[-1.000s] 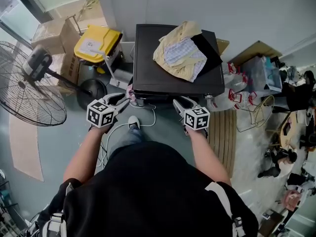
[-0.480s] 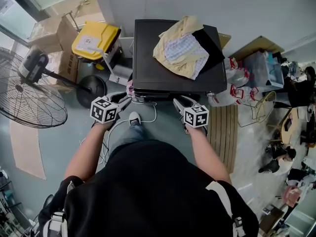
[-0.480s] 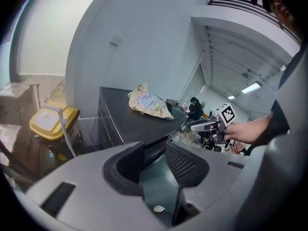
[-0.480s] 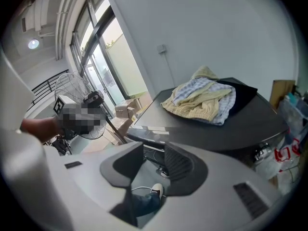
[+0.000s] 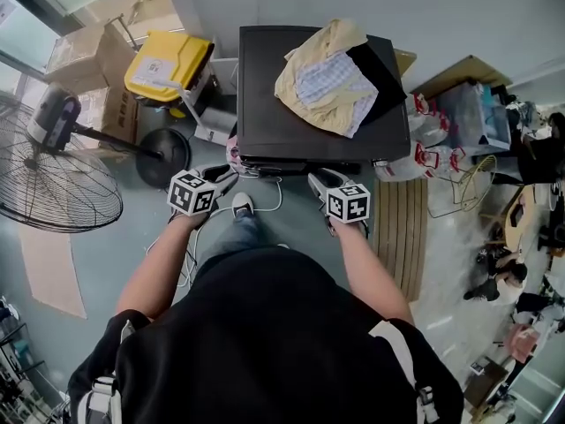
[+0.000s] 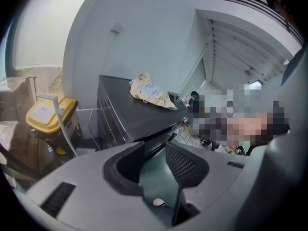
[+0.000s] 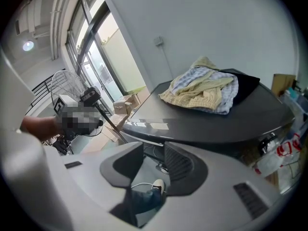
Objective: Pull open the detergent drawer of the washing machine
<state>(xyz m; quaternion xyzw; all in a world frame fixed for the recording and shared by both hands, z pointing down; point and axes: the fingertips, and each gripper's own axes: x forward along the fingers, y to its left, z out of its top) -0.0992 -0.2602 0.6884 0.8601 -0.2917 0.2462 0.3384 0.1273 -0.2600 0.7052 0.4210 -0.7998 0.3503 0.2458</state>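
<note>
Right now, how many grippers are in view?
2: left gripper near the front-left corner of the washing machine, right gripper near its front edge, right of centre. Both open.

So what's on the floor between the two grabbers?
The head view shows the person's white shoe and a white cable between the left gripper and right gripper.

No lettering can be read anywhere. The white label point(image 5: 156, 66) on the yellow bin point(image 5: 190, 58), at ten o'clock, is too small.
</note>
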